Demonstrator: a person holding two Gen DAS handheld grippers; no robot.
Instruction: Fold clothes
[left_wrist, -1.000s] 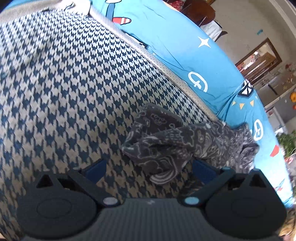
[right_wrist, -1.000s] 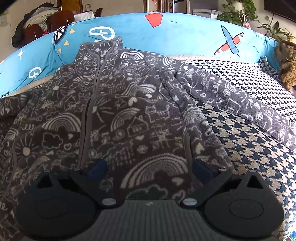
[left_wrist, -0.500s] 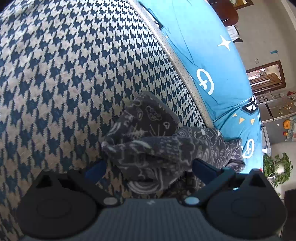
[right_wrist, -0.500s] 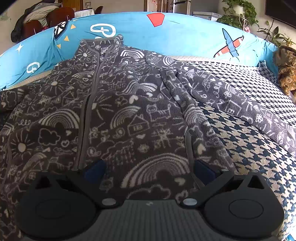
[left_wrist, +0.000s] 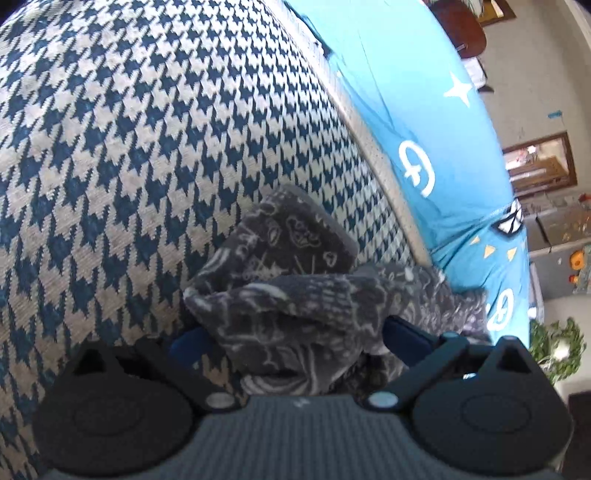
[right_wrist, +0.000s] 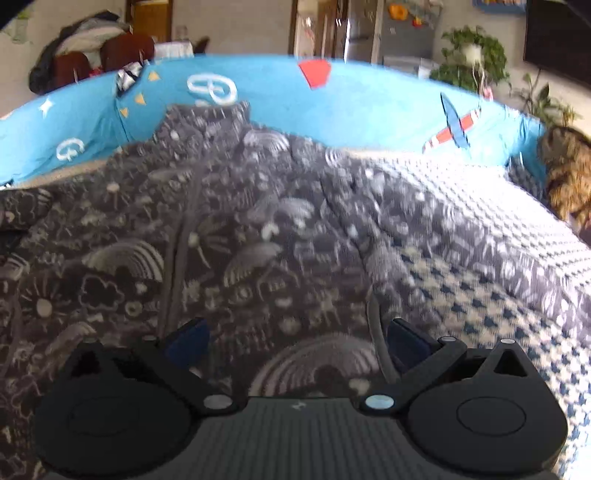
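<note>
Left wrist: sleeve (left_wrist: 295, 306) bunched between open left gripper (left_wrist: 291, 338) fingers.

Light: daylight is flooding the houndstooth cover (left_wrist: 155, 147) brightly.
Blur: the jacket (right_wrist: 258, 240) is smearing in the right view.
Distortion: edges around it are bending, corners darkening.

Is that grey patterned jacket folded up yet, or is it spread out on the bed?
Mostly spread out. The jacket lies open and flat, zipper facing up, one sleeve stretched sideways. Only the other sleeve's end is bunched.
</note>
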